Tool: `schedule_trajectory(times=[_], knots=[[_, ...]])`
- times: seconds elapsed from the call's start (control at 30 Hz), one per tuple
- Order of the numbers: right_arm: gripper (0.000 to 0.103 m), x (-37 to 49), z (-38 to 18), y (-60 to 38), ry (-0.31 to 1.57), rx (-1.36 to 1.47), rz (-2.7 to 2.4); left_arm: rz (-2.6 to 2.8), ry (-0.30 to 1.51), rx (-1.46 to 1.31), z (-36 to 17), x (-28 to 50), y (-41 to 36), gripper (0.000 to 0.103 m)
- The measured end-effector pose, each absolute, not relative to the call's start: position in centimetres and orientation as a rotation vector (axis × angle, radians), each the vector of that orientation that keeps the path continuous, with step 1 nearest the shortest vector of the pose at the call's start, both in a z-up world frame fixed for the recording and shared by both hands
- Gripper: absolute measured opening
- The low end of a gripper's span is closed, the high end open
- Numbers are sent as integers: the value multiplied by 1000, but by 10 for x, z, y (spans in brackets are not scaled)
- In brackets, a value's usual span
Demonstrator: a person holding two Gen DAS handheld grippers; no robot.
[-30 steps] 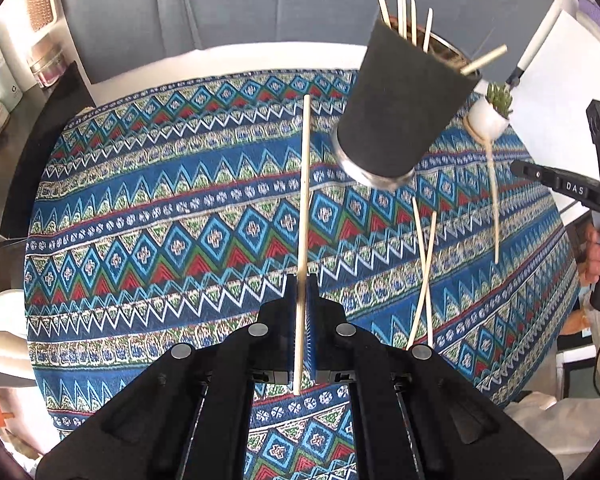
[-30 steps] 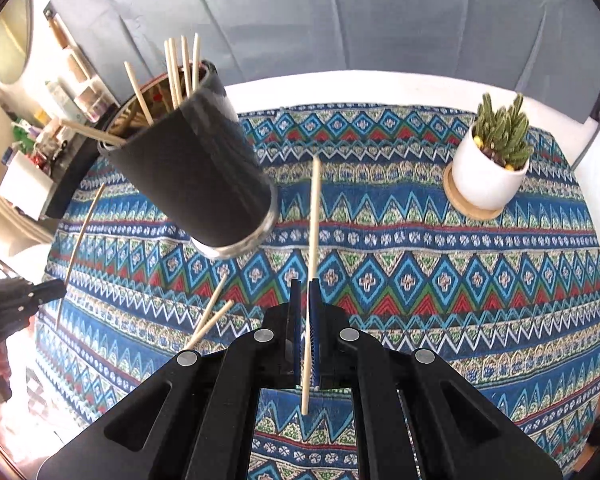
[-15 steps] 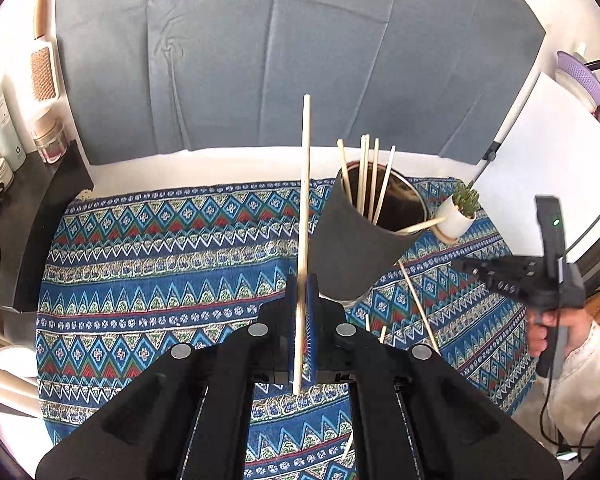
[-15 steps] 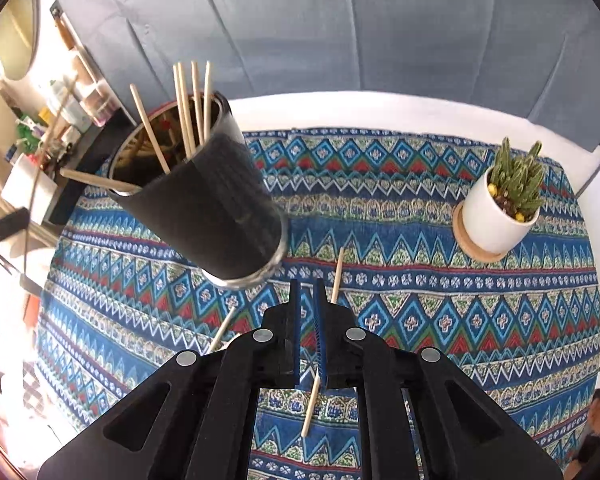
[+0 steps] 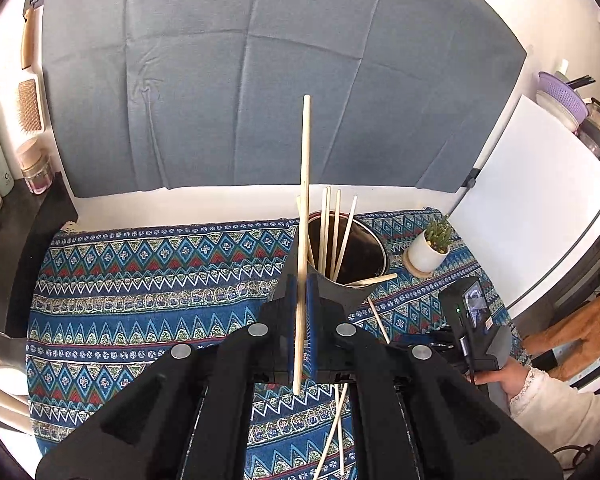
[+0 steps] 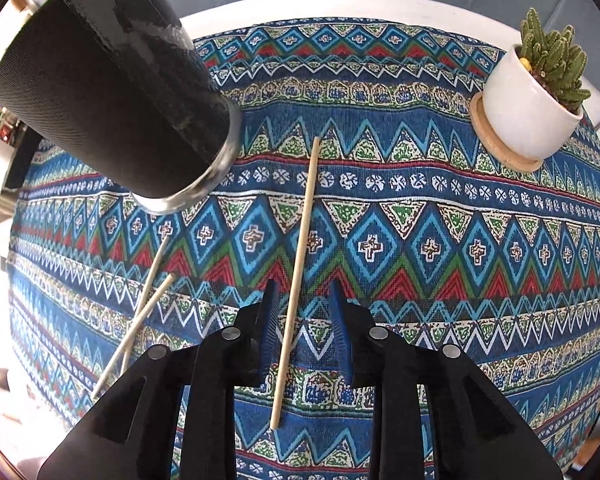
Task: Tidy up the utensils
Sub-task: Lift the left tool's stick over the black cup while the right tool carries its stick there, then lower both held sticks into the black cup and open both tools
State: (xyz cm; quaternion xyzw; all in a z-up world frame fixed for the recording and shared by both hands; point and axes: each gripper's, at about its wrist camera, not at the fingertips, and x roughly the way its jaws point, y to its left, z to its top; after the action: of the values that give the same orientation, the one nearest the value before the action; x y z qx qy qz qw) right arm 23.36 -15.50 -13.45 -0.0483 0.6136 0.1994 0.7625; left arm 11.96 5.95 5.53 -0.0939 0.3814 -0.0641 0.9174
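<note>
My left gripper (image 5: pixel 300 280) is shut on a long wooden chopstick (image 5: pixel 305 168) that stands upright in front of the black cup (image 5: pixel 364 256). The cup holds several chopsticks. In the right wrist view my right gripper (image 6: pixel 303 286) hangs low over the patterned cloth (image 6: pixel 440 216) with its jaws opening. A chopstick (image 6: pixel 300 248) lies between the blue pads, and neither pad touches it. The black cup (image 6: pixel 112 92) stands to the upper left. Two loose chopsticks (image 6: pixel 148 312) lie crossed at the left.
A white pot with a cactus (image 6: pixel 532 100) sits on a wooden coaster at the far right of the cloth. A person's hand (image 5: pixel 512 376) holds the right gripper's handle at the table's right side. More loose chopsticks (image 5: pixel 340 432) lie near the front edge.
The left gripper rose and tipped up with its chopstick, which now stands before the cup. The right gripper sank toward the cloth and its jaws parted from the chopstick they held.
</note>
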Motion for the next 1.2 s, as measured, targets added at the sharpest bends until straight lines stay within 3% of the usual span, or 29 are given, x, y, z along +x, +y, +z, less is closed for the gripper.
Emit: schedule_trajectory(times=[0.17, 0.3, 0.57, 1.2], knots=[[24, 231, -142, -146, 1324, -153, 417, -145, 779, -198, 59, 120, 50, 5], [7, 226, -143, -135, 1306, -227, 388, -139, 769, -186, 62, 121, 46, 5], [4, 225, -138, -160, 1334, -54, 434, -160, 761, -172, 64, 122, 41, 5], [5, 260, 50, -157, 897, 130, 639, -305, 684, -216, 67, 152, 22, 5]])
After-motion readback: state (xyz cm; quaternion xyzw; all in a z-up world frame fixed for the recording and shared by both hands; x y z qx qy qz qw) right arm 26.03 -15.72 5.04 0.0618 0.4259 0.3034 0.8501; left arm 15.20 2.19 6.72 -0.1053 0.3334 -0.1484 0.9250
